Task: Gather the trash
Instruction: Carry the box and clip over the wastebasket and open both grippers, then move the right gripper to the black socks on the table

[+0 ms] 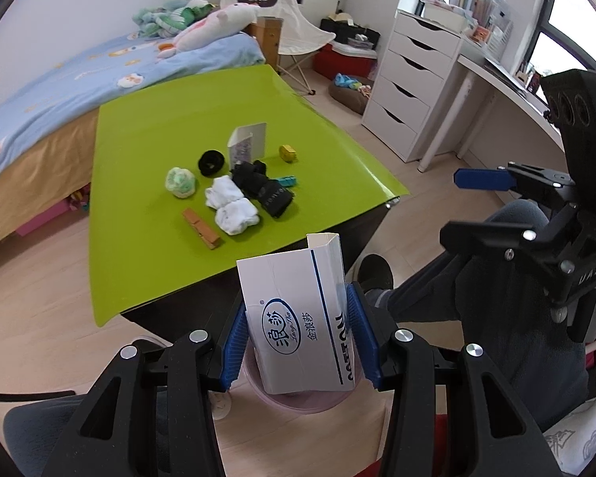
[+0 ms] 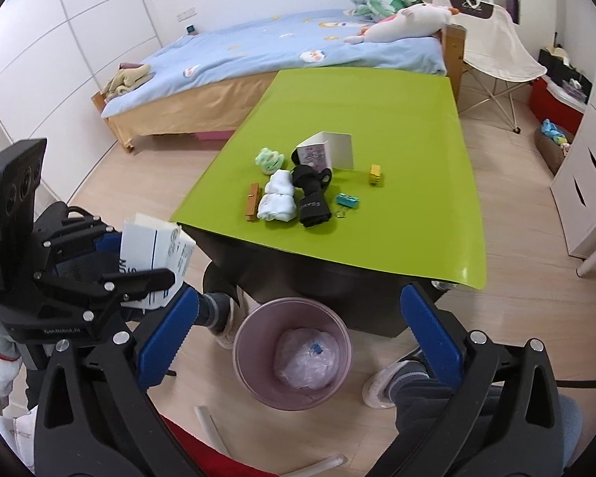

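a: item one, box [image 1: 298,318]. where is it?

b: pinched between the blue pads of the left gripper [image 1: 298,342], jaws closed onto its two sides. in the left view it hangs upright right over the pink bin [image 2: 294,351], off the table.

a: right gripper [image 2: 298,330]?

b: jaws spread wide, nothing between them; it hovers above the bin, looking down into it.

a: bin contents?

b: crumpled clear plastic with a small blue bit on top. so some trash seems already in; the box looks like the next drop.

a: left on the table [image 2: 377,99]?

b: an open carton [image 2: 326,155], likely trash. also white socks [image 2: 278,198], black socks [image 2: 312,194], a green roll [image 2: 270,160], a wooden peg [image 2: 252,202], a teal clip [image 2: 347,200], a yellow piece [image 2: 376,175]. whether those count as trash, cannot tell.

a: room to move?

b: the bin stands on the floor just in front of the table's near edge, between the person's feet [image 2: 385,387]. its mouth is open and unobstructed from above. the table edge overhangs close behind the bin; the two grippers sit near each other, so a straight release is safest.
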`<state>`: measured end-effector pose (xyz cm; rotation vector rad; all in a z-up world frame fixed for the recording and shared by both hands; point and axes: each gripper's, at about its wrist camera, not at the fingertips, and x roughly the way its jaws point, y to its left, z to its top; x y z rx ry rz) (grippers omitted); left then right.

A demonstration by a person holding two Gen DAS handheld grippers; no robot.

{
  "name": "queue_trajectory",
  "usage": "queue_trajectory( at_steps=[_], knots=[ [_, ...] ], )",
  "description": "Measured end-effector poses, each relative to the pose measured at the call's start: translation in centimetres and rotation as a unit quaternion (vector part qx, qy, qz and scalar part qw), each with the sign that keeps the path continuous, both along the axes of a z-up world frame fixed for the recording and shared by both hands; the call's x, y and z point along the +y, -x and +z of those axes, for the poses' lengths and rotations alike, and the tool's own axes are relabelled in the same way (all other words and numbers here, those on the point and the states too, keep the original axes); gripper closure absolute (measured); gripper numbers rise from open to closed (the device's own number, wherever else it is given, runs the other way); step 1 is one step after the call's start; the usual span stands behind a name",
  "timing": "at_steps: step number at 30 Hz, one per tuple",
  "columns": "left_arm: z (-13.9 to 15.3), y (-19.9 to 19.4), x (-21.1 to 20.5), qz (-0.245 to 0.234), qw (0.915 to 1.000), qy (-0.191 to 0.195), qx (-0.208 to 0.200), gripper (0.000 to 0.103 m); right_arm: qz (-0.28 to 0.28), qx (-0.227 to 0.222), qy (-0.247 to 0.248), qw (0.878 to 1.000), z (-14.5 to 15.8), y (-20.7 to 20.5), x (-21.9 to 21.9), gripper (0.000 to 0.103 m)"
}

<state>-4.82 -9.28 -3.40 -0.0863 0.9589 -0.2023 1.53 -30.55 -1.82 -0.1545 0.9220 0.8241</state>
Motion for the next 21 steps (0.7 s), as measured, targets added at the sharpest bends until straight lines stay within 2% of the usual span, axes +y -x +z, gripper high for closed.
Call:
queue_trajectory(
  at_steps=[2,3,5,6,7,9,10,12,21],
  knots=[
    [-0.1,-0.1,-0.2,-0.004,1.0,0.002,0.0,0.053,-0.005,0.0,0.0,1.0,-0.1,0.0,-0.4,0.003],
    [-0.2,-0.2,-0.3,-0.004,1.0,0.003,0.0,0.048,-0.007,0.002,0.0,1.0,-0.3,-0.1,-0.5,0.003],
    [-0.4,-0.3,-0.4,-0.003,1.0,0.005,0.0,0.035,-0.009,0.004,0.0,1.0,-0.5,-0.2,-0.6,0.003],
    [-0.4,-0.3,-0.3,0.0,1.0,0.007,-0.002,0.023,-0.009,0.005,0.0,1.0,-0.7,-0.3,-0.7,0.003],
    [-0.4,-0.3,-0.2,0.003,0.9999,0.009,-0.005,0.017,-0.009,0.006,0.0,1.0,-0.8,-0.2,-0.6,0.003],
    [-0.4,-0.3,0.0,0.008,0.9999,0.014,-0.005,0.017,-0.008,0.007,0.001,1.0,-0.9,-0.3,-0.5,0.003],
    [-0.4,-0.3,0.1,0.011,0.9998,0.015,-0.003,0.012,-0.007,0.007,0.001,1.0,-1.0,-0.3,-0.4,0.003],
    [-0.4,-0.2,0.2,0.017,0.9997,0.019,-0.006,0.008,-0.006,0.008,0.002,1.0,-1.1,-0.3,-0.4,0.003],
    [-0.3,-0.4,1.5,0.04,0.999,0.016,-0.003,0.008,-0.003,0.009,0.0,1.0,-1.6,-0.2,0.2,0.003]
  ],
)
